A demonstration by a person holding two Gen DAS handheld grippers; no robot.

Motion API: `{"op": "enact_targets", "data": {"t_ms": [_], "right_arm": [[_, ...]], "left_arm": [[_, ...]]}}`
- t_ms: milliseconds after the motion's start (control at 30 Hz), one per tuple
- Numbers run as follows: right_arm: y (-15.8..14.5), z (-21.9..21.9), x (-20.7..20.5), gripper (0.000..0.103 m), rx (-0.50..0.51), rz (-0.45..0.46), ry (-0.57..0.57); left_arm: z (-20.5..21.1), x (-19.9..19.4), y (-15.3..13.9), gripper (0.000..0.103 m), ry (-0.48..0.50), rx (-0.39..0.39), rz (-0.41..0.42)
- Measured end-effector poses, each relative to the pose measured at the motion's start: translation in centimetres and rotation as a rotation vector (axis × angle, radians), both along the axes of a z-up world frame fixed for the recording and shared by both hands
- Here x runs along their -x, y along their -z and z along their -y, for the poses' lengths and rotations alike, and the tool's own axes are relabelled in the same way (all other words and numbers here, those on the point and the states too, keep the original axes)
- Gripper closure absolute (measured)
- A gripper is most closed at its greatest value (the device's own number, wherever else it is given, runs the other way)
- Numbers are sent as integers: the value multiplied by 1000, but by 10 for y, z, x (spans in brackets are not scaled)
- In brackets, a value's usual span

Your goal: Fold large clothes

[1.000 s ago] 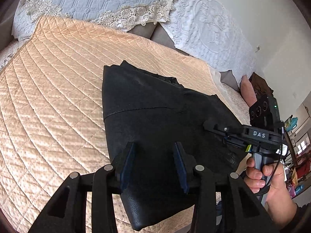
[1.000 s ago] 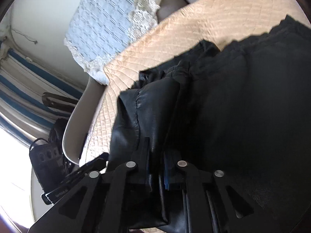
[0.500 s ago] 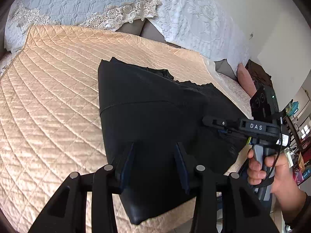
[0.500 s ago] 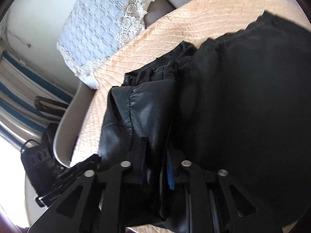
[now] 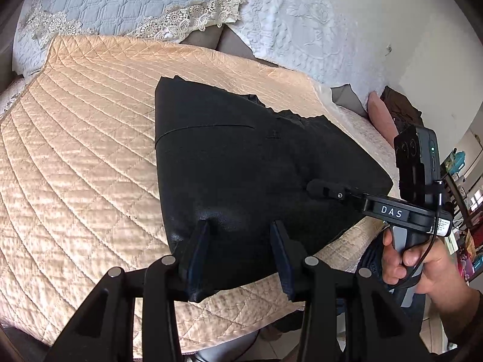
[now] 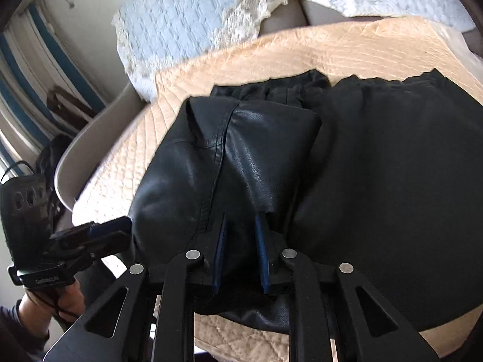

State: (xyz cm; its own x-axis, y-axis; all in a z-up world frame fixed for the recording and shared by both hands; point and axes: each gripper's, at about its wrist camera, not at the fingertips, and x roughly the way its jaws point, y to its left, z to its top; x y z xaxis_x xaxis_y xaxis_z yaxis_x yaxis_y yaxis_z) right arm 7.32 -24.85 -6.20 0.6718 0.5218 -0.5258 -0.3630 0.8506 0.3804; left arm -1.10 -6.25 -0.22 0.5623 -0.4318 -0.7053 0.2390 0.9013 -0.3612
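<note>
Two throws along the back, seen from the left wrist: pale-blue lace-edged cover (image 5: 120,0) on the left, white embossed cover (image 5: 295,30) on the right, grey upholstery in the gap between; below them, peach quilted spread (image 5: 75,150) across the whole seat, stitched in curved rows; lying on it right of centre, black leather garment (image 5: 241,157), laid flat with one corner hanging over the near edge; further right, pink cushion (image 5: 380,114), plain white wall (image 5: 422,45), cluttered shelves (image 5: 462,181) at the far edge.

Left gripper (image 5: 240,226): fingers spread over the garment's near corner, the left-side finger pushing a small bump into the leather; cannot tell whether anything is gripped.

Right gripper (image 6: 241,220): held in a hand (image 5: 413,262), jaws closing, a doubled fold of the leather between the blue pads, pads not seen pressing on it; to the left in that view, blue-striped blind (image 6: 18,60).
</note>
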Motion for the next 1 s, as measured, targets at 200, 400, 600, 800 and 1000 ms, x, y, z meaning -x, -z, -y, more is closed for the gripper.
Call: {"op": "enact_targets", "data": {"t_ms": [200,400,600,800,1000], "right_arm": [[-31,3,3,84,30,52,30],[-41,-5,-50,84,16,48,82],[-12,7,-84,85,1,-16,124],[-32,6,-62,84,41,16,116],[-40,-5,11,84,34,98,8]], "left_arm": [[-9,-23,-20,60,-28,6,23],[1,-92,-29,60,-64,-37,74],[17,-138,15,59,-70,-105,-15],[13,-116,-2,60,-61,-114,24],[11,-50,-20,60,-26,-90,87]]}}
